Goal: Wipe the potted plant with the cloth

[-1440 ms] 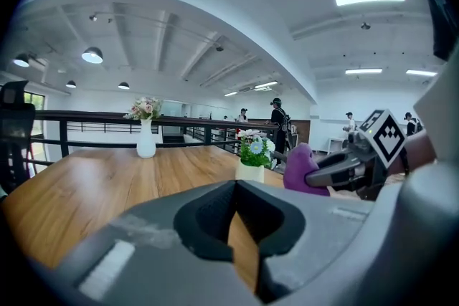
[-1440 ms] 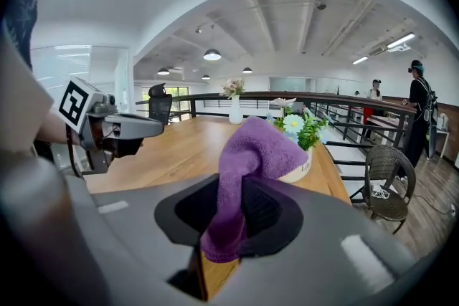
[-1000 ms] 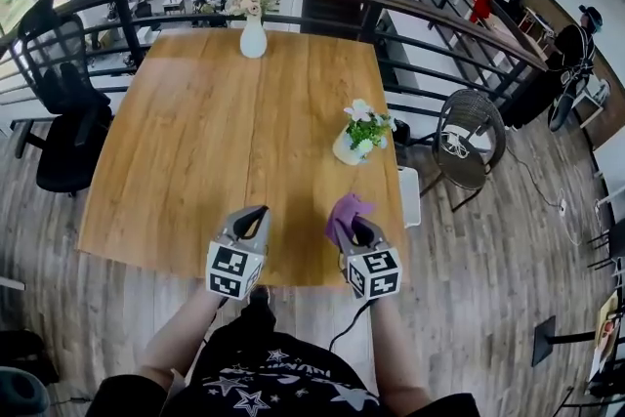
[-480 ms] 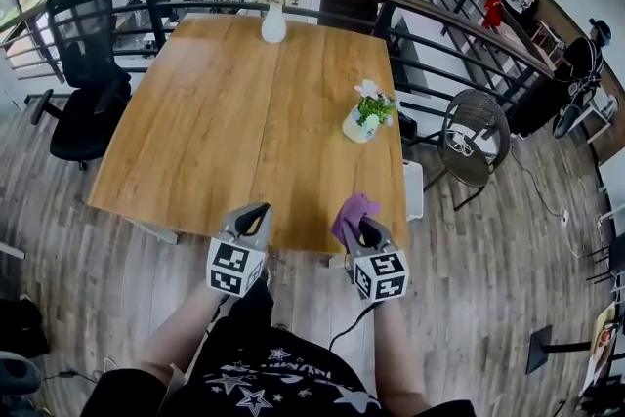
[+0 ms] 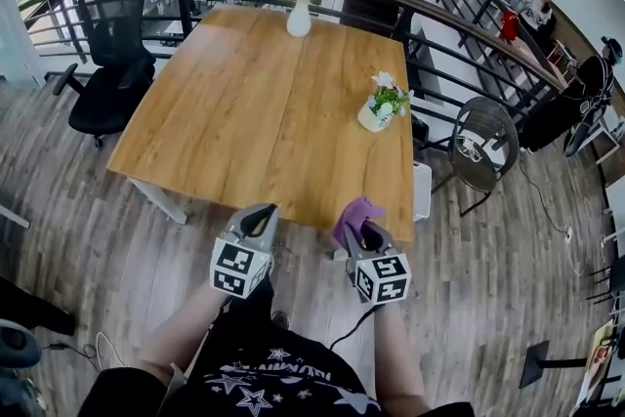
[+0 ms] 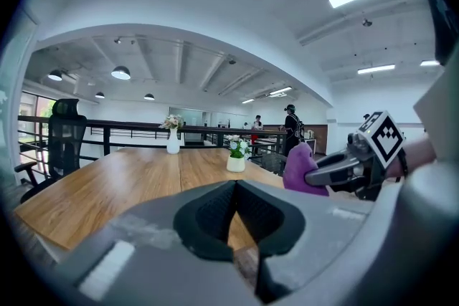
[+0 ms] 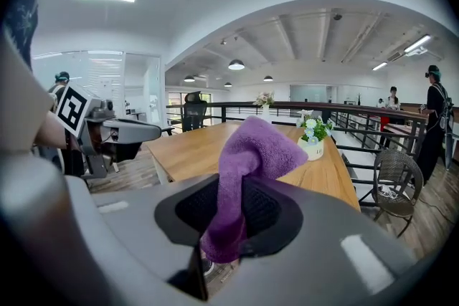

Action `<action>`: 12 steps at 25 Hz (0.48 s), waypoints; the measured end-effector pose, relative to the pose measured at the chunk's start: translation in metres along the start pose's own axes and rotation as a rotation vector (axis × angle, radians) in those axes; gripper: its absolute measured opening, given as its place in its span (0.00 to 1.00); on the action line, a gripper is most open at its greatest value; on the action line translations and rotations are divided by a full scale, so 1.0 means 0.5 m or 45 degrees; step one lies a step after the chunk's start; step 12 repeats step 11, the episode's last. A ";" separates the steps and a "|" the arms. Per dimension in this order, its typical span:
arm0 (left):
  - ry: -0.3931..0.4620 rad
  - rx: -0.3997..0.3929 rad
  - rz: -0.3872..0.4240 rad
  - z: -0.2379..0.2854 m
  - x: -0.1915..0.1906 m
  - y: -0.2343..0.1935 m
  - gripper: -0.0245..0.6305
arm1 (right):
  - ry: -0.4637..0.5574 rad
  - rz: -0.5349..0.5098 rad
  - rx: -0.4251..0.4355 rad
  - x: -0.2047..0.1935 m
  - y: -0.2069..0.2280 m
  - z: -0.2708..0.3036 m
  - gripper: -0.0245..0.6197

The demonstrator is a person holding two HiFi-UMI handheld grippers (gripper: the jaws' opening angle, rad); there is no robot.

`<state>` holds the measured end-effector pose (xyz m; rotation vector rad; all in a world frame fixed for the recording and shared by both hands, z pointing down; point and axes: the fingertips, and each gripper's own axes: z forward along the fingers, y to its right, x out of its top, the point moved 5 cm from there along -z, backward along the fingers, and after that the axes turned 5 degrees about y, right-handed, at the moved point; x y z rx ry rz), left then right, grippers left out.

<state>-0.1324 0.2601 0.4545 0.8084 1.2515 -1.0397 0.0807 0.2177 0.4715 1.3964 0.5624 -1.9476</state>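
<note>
Purple terry cloth (image 7: 247, 154) is pinched between the jaws of your right gripper (image 5: 363, 229), and its loose end flops up and over the tips. Your left gripper (image 5: 258, 217) is clenched on nothing, its dark pads meeting at the front. You hold both grippers side by side just off the near edge of the square wooden table (image 5: 244, 112), above the grey plank floor (image 5: 127, 239). The small potted plant with white flowers in a pale pot (image 5: 382, 104) stands upright near the table's right edge, well apart from the cloth and from both grippers. A white vase of pale flowers (image 5: 299, 10) sits at the table's far edge. A black office chair (image 5: 112, 63) stands by its left side.
</note>
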 end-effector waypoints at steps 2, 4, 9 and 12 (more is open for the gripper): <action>0.004 0.012 0.000 -0.025 -0.001 0.012 0.04 | 0.000 -0.001 0.018 -0.007 -0.016 -0.013 0.16; 0.008 0.016 0.000 -0.047 0.000 0.028 0.04 | 0.000 0.001 0.034 -0.013 -0.030 -0.029 0.16; 0.019 0.041 0.004 -0.088 0.009 0.046 0.04 | 0.006 0.004 0.056 -0.021 -0.054 -0.054 0.16; 0.013 0.048 0.007 -0.100 0.007 0.051 0.04 | 0.009 0.005 0.063 -0.025 -0.062 -0.063 0.16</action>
